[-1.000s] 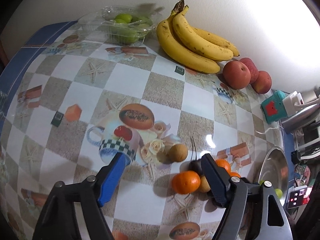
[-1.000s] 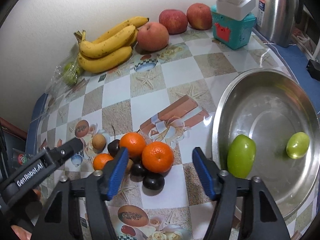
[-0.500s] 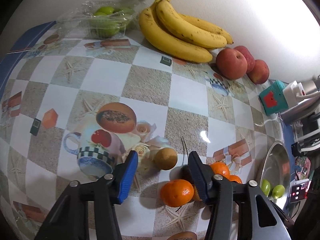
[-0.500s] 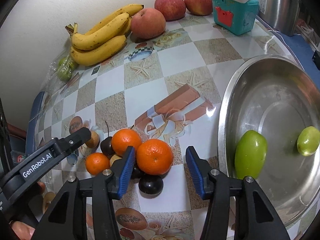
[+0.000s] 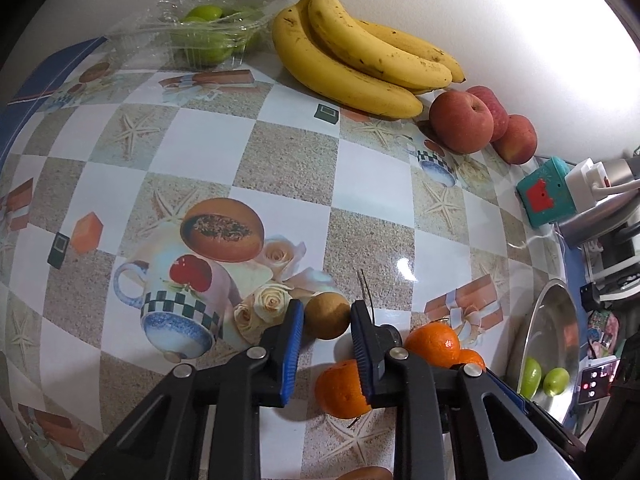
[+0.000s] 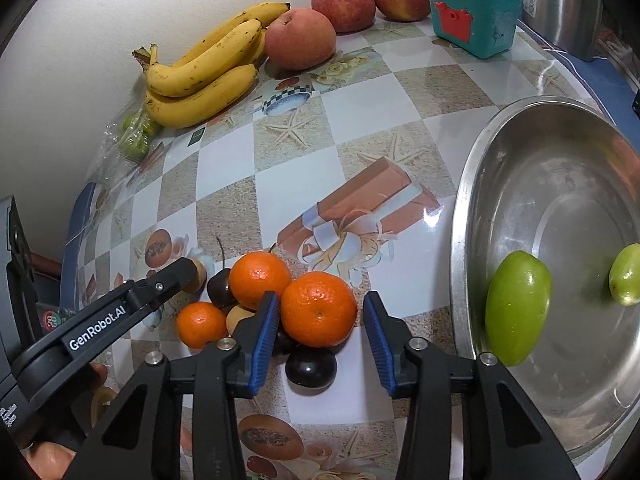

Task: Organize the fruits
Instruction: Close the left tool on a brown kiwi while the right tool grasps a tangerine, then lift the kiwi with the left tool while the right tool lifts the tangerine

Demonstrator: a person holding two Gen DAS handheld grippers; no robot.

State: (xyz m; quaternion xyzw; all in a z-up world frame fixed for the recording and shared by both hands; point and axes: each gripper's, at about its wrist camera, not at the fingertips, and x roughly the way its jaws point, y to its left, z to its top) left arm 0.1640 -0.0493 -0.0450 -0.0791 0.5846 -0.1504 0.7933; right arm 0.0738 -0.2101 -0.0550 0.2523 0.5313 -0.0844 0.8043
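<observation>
The left hand-held gripper (image 5: pixel 325 320) has closed its blue pads on the small brown fruit (image 5: pixel 327 316) at the edge of the fruit pile. The right hand-held gripper (image 6: pixel 319 312) has been narrowing around the front mandarin (image 6: pixel 318 309); its left pad touches, the right stands just off. Each should lift straight up, so neighbouring mandarins and dark cherries (image 6: pixel 311 366) don't roll. The steel bowl (image 6: pixel 460 216), holding two green fruits, sits beside the pile, with bare tabletop (image 6: pixel 292 184) beyond.
</observation>
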